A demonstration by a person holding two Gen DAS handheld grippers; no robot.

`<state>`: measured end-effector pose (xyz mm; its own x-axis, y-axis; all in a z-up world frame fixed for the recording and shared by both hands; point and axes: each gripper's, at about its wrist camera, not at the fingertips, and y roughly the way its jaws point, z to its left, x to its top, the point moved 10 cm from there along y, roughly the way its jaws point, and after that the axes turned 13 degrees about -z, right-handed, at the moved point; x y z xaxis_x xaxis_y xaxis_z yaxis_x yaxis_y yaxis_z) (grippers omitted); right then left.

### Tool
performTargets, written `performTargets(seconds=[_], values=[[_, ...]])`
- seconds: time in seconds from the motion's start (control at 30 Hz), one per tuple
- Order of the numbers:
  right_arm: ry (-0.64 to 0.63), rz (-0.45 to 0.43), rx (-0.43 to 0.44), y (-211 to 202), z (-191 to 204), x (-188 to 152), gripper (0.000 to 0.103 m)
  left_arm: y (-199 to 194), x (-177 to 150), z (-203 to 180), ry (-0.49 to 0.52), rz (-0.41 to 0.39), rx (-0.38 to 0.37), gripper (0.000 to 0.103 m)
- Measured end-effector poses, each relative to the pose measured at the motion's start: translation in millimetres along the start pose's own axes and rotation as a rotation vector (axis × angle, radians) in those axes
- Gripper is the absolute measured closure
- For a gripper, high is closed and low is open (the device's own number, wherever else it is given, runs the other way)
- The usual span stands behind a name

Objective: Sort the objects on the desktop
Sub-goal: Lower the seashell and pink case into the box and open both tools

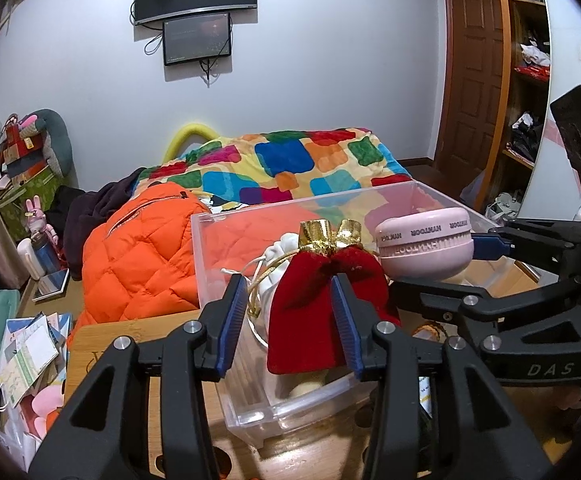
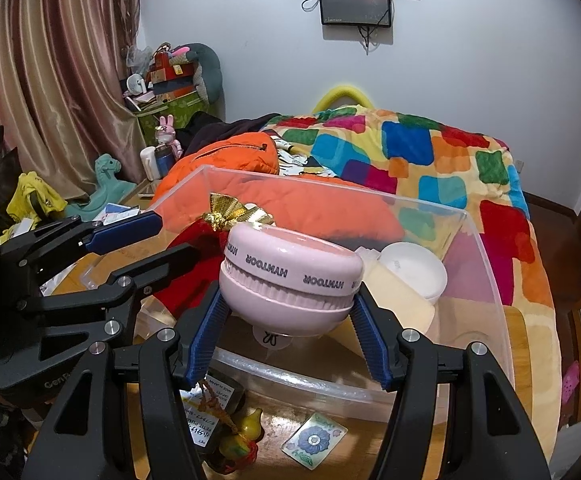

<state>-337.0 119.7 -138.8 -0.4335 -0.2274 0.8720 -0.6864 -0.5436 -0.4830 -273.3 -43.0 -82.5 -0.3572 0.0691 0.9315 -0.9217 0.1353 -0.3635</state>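
My left gripper stands with its jaws wide apart over a clear plastic box. A red velvet pouch with a gold top hangs between the blue pads; only the right pad touches it. A white drawstring pouch lies in the box behind it. My right gripper is shut on a round pink HYNTOOR case and holds it above the box. The pink case also shows in the left wrist view.
In the box lie a white round lid and a cream item. On the wooden desk in front are a flower card, a gourd charm and a black labelled packet. A bed with an orange jacket is behind.
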Motion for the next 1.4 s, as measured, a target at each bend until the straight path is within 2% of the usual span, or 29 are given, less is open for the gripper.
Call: performTargets(seconds=[0.37, 0.53, 0.73, 0.93, 1.13, 1.2, 1.4], values=[[0.029, 0.023, 0.005, 1.0, -1.5, -2.4, 0.043, -2.0, 0.3, 0.6, -0.017, -0.007, -0.019, 0.059], [0.029, 0.030, -0.010, -2.0, -3.2, -3.1, 0.033, -2.9, 0.9, 1.0, -0.025, -0.011, -0.029, 0.058], [0.033, 0.031, -0.017, -5.4, -3.1, -3.5, 0.032, -3.4, 1.1, 0.9, -0.028, -0.014, -0.035, 0.058], [0.053, 0.039, -0.014, -8.5, -4.8, -4.8, 0.030, -7.2, 0.8, -1.1, -0.020, -0.025, -0.041, 0.052], [0.056, 0.039, -0.020, -15.1, -5.4, -5.1, 0.030, -13.6, 4.6, 1.8, -0.032, -0.055, -0.035, 0.039], [0.051, 0.037, -0.027, -18.3, -5.1, -4.9, 0.030, -15.2, 5.6, 4.4, -0.042, -0.062, -0.027, 0.032], [0.047, 0.031, -0.050, -28.9, -6.7, -4.8, 0.029, -17.7, 5.1, 15.8, -0.098, -0.066, -0.017, 0.031]])
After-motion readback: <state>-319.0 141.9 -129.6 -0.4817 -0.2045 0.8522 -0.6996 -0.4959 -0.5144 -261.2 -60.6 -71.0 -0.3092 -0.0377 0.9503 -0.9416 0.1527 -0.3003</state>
